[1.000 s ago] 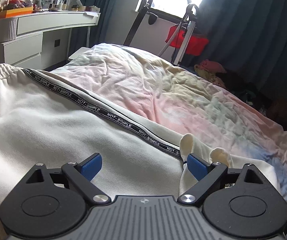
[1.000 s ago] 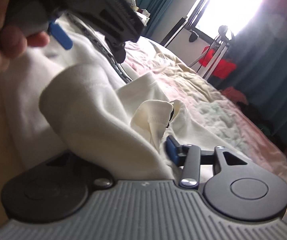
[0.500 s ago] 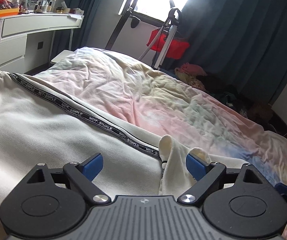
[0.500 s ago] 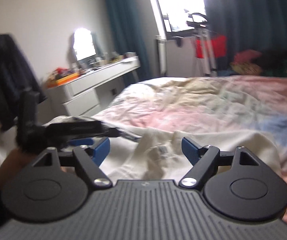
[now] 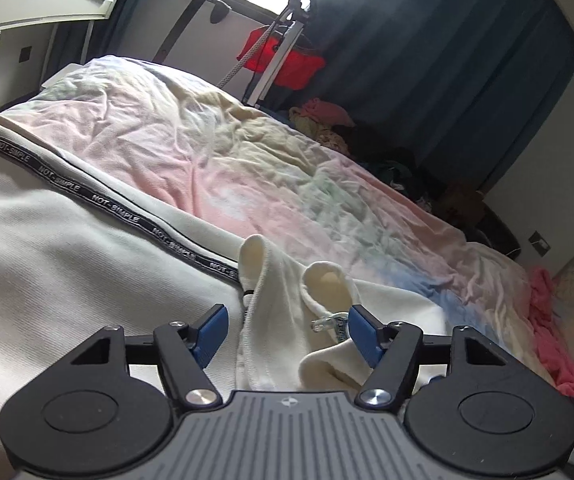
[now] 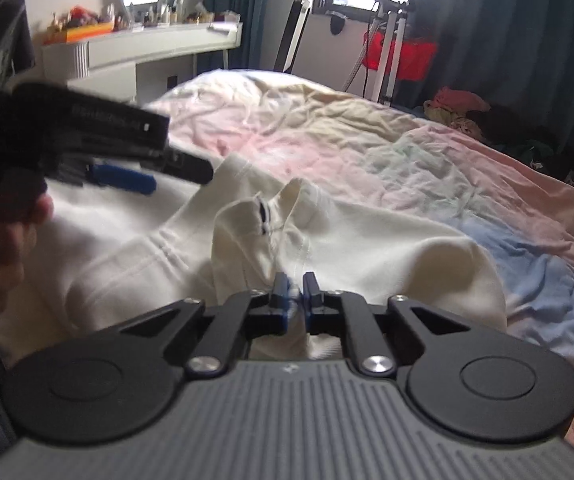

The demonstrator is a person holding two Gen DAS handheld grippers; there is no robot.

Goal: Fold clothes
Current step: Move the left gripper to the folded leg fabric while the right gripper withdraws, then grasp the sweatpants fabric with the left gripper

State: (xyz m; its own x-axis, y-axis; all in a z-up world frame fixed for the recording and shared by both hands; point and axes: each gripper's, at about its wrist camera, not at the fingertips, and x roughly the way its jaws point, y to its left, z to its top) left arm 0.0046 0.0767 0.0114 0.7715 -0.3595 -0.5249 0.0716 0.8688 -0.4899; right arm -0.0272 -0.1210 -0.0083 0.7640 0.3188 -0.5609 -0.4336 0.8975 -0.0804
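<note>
Cream trousers (image 5: 67,264) with a black "NOT-SIMPLE" side stripe (image 5: 99,204) lie on the bed; they also show in the right wrist view (image 6: 367,240). My left gripper (image 5: 287,332) is open, its blue pads either side of a bunched fold of the cream cloth (image 5: 327,284) with a small clear tag. My right gripper (image 6: 295,290) is shut on a raised fold of the same cloth. The left gripper also shows in the right wrist view (image 6: 127,176), held by a hand at the left.
The bed has a crumpled pastel sheet (image 5: 287,176). A white dresser (image 6: 143,60) stands at the far left, a red bag on a stand (image 6: 403,52) by the dark curtains. Clothes are piled beyond the bed (image 6: 459,104). A pink cloth (image 5: 555,320) lies at the right.
My right gripper has closed on the cream cloth fold; half a second ago it was open. The left gripper moved closer to the bunched fold and stayed open.
</note>
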